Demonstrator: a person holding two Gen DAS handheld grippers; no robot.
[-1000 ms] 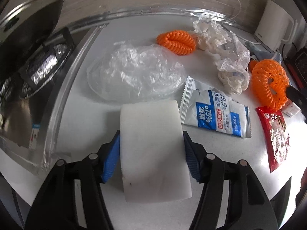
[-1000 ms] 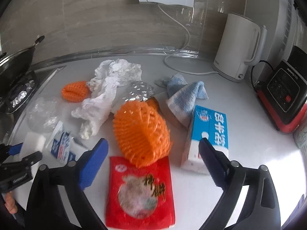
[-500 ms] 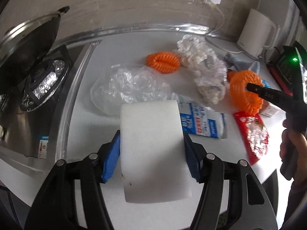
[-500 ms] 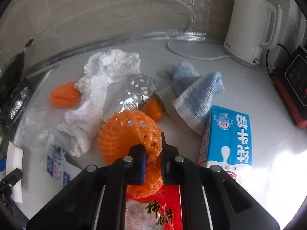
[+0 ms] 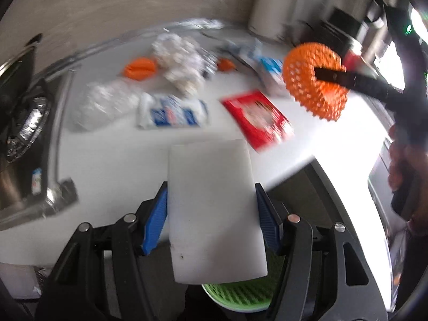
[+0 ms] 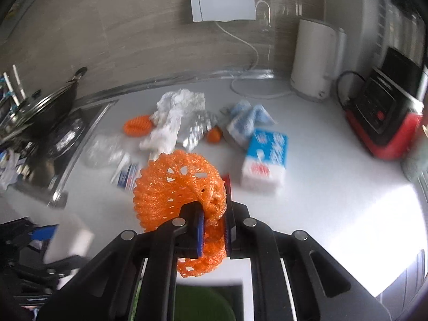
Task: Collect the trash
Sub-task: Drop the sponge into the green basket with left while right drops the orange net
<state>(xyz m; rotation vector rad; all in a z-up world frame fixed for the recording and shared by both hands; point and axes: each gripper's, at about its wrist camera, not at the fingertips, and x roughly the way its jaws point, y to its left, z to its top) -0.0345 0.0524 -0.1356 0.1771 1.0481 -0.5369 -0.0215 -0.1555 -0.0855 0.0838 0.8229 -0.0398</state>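
both loads have come up off the counter (image 6: 334,200) in the last second and swung back past its edge — the left gripper (image 5: 211,222) is clamped on the white foam (image 5: 214,208), and the right gripper (image 6: 214,230) is pinched shut on the orange net (image 6: 179,187), which it closed on only a moment ago. a green bin (image 5: 240,295) now shows just under the foam, so the drop looks near. the red packet (image 5: 256,119), wipes pack (image 5: 174,112), carton (image 6: 264,157) and crumpled paper (image 6: 174,115) still wait on the counter.
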